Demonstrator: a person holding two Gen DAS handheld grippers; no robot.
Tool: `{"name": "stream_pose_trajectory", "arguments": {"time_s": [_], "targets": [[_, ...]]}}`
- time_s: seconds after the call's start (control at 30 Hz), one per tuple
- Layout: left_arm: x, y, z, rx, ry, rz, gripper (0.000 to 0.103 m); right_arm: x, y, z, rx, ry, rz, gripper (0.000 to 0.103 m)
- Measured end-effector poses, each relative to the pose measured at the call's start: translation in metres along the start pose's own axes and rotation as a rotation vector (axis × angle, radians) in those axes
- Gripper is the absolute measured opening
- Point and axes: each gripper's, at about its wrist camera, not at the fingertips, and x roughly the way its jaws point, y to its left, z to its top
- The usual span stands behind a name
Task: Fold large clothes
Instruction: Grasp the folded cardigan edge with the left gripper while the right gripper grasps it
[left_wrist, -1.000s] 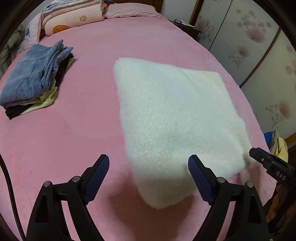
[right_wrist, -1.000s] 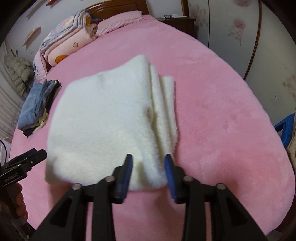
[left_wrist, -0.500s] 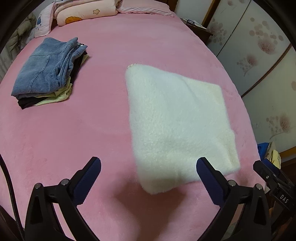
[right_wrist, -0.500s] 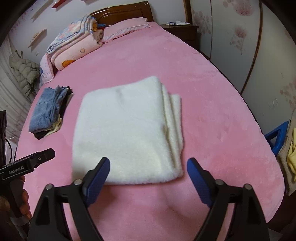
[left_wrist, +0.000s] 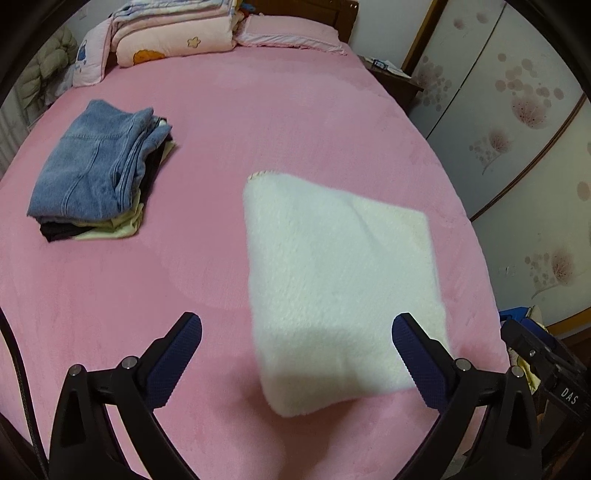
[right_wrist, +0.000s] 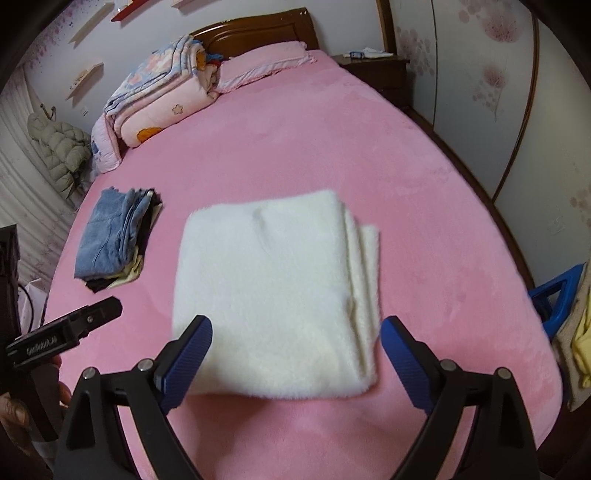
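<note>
A white fleecy garment (left_wrist: 340, 273) lies folded into a thick square on the pink bed (left_wrist: 258, 122); it also shows in the right wrist view (right_wrist: 273, 291), with its layered edges on the right. My left gripper (left_wrist: 295, 339) is open and empty, held above the garment's near corner. My right gripper (right_wrist: 295, 343) is open and empty, above the garment's near edge. Neither touches it.
A stack of folded clothes with blue jeans on top (left_wrist: 96, 173) (right_wrist: 114, 236) lies on the bed's left side. Folded quilts and a pillow (right_wrist: 166, 96) sit at the headboard. A nightstand (right_wrist: 373, 66) and wardrobe doors (left_wrist: 517, 129) are to the right.
My right gripper opened and let go of the garment's near edge. Both grippers pulled back and up from the garment, which now lies flat on the bed.
</note>
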Motion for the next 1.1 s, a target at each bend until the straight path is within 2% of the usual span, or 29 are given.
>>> {"name": "stream_pose_trajectory", "arguments": {"time_s": [0.13,0.23,0.43,0.6,0.87,1.03,1.1], "targets": [[-0.005,-0.009,0.012,0.036,-0.021,0.009,0.102,-0.006,0.003,0.017,-0.029,-0.051,0.021,0.093],[-0.002,-0.012,0.023,0.039,-0.014,-0.014,0.102,-0.009,0.005,0.029,-0.054,-0.089,0.019,0.094],[0.032,-0.007,0.036,0.002,0.045,-0.014,0.102,0.015,-0.002,0.050,-0.077,-0.061,0.042,0.095],[0.080,0.008,0.037,-0.051,0.125,-0.029,0.102,0.063,-0.016,0.055,-0.072,0.028,0.031,0.095],[0.148,0.025,0.021,-0.134,0.254,-0.073,0.102,0.144,-0.056,0.040,-0.030,0.216,0.077,0.095],[0.178,0.034,0.014,-0.159,0.289,-0.095,0.102,0.173,-0.084,0.030,0.031,0.282,0.128,0.095],[0.186,0.037,0.013,-0.178,0.295,-0.126,0.102,0.184,-0.095,0.027,0.065,0.318,0.164,0.095]]}}
